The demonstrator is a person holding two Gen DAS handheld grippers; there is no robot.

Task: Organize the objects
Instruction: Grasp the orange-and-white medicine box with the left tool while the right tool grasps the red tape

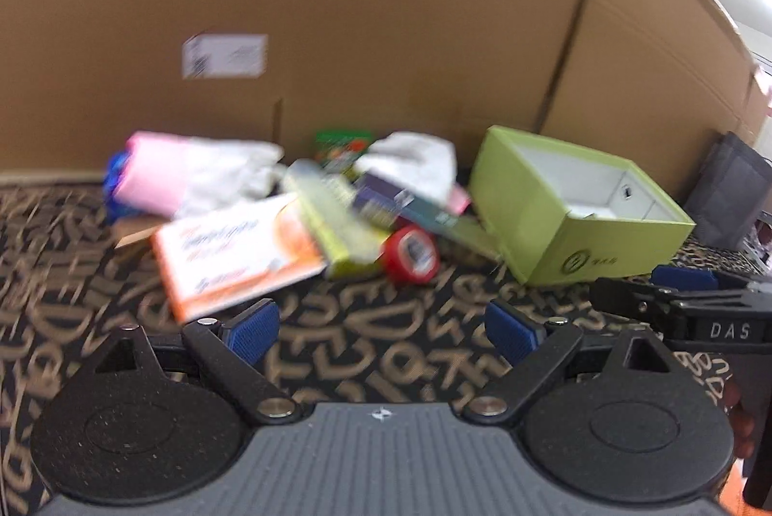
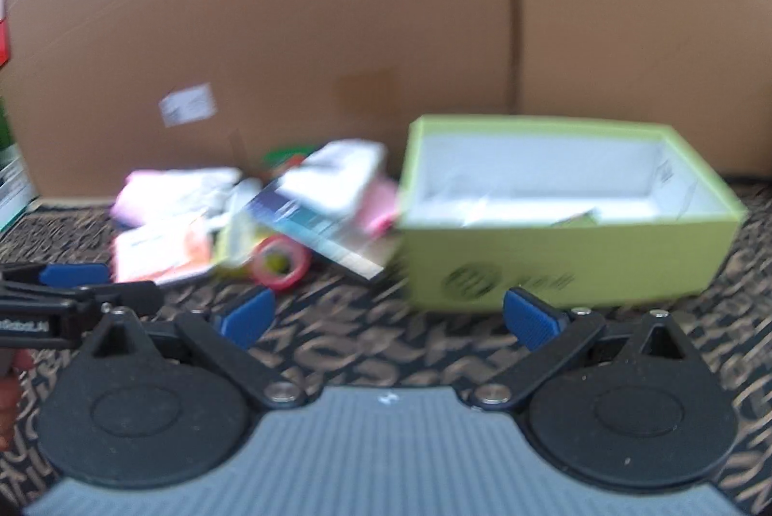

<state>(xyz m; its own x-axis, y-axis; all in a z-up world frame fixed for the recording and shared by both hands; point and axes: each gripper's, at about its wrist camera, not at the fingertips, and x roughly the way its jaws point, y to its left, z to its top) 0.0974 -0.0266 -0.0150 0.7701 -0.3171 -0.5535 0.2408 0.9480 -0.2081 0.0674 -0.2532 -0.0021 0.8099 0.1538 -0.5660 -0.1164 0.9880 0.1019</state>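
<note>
Beside the open lime-green cardboard box [image 2: 569, 260] on the letter-patterned surface [image 1: 386, 347] lies a jumble: a flat orange-and-white carton [image 1: 236, 255], a red tape roll [image 1: 410, 255], white cloth [image 1: 415, 159]. These look light; the carton seems stiff and best pinched across its thin edges. The left hand-held gripper [image 1: 383, 330] and the right hand-held gripper [image 2: 388, 318] both gape wide, empty.

Each tool has a grey ribbed body flanked by two round black discs, with black link arms pinned by silver screws. The left gripper [image 1: 381, 330] and right gripper [image 2: 388, 316] carry blue ribbed pads on their fingers [image 1: 253, 330]. At 3 o'clock, white "DAS" lettering marks the right tool's black side.
</note>
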